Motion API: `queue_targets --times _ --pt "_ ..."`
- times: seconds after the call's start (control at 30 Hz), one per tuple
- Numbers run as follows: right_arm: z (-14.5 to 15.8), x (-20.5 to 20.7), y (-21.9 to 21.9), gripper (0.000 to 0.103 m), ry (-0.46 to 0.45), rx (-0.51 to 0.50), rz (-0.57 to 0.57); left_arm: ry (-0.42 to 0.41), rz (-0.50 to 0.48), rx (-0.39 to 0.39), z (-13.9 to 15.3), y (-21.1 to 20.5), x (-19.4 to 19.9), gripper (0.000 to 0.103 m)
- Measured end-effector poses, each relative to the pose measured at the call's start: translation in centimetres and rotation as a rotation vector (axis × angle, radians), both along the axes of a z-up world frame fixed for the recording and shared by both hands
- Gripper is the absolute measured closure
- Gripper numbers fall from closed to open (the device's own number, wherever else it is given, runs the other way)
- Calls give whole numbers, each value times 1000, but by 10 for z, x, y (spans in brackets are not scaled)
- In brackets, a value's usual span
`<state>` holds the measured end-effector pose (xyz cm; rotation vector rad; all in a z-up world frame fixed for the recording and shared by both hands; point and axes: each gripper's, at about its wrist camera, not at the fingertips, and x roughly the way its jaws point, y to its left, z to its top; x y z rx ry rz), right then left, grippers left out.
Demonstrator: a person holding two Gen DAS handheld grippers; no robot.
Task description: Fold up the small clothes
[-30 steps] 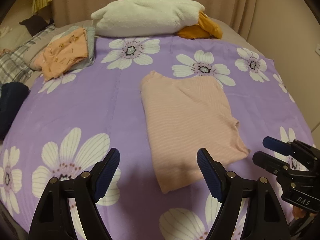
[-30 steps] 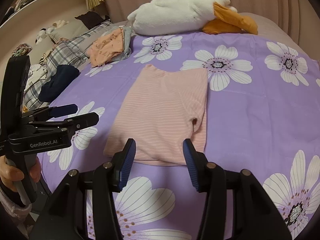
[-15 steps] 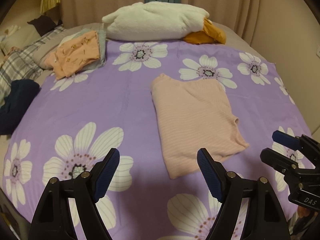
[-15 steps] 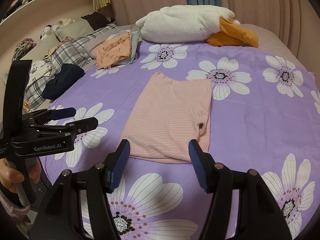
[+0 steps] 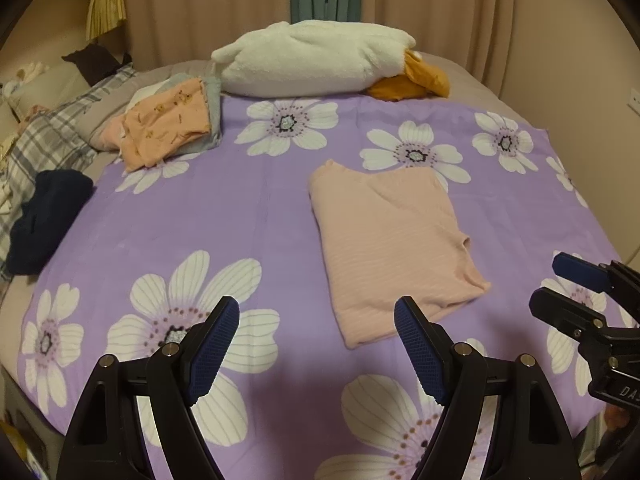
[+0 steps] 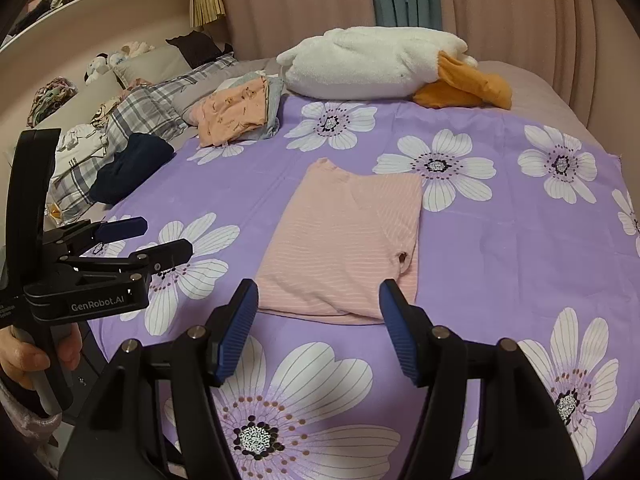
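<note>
A pink striped shirt (image 5: pixel 388 236) lies folded flat on the purple flowered bedspread (image 5: pixel 192 216); it also shows in the right wrist view (image 6: pixel 344 248). My left gripper (image 5: pixel 316 344) is open and empty, held above the bedspread near the shirt's front left corner. My right gripper (image 6: pixel 316 328) is open and empty, just in front of the shirt's near edge. Each gripper shows in the other's view: the right one (image 5: pixel 568 284) at the right edge, the left one (image 6: pixel 148 236) at the left.
A stack of folded clothes (image 5: pixel 172 124) with an orange printed piece on top sits at the back left. A white and orange plush pillow (image 5: pixel 320 60) lies at the head of the bed. A dark navy garment (image 5: pixel 44 216) and plaid bedding (image 5: pixel 44 140) lie at the left edge.
Both grippers have pulled back and up from the shirt. The shirt looks smaller and farther away. The right gripper's fingers have opened wider.
</note>
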<state>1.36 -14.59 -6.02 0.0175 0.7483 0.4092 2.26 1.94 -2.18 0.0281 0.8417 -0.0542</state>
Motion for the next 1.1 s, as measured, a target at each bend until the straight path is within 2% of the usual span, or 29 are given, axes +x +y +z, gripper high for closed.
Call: queue_targets --times 0.27,0.4,1.1 --pt "1 -2 1 40 -2 -1 1 -7 1 0 3 0 -4 23" --pt "1 -2 1 40 -1 -2 1 -5 3 -6 3 1 -7 18" --pt "-1 -8 1 40 2 0 -1 -4 9 4 5 -1 -9 18"
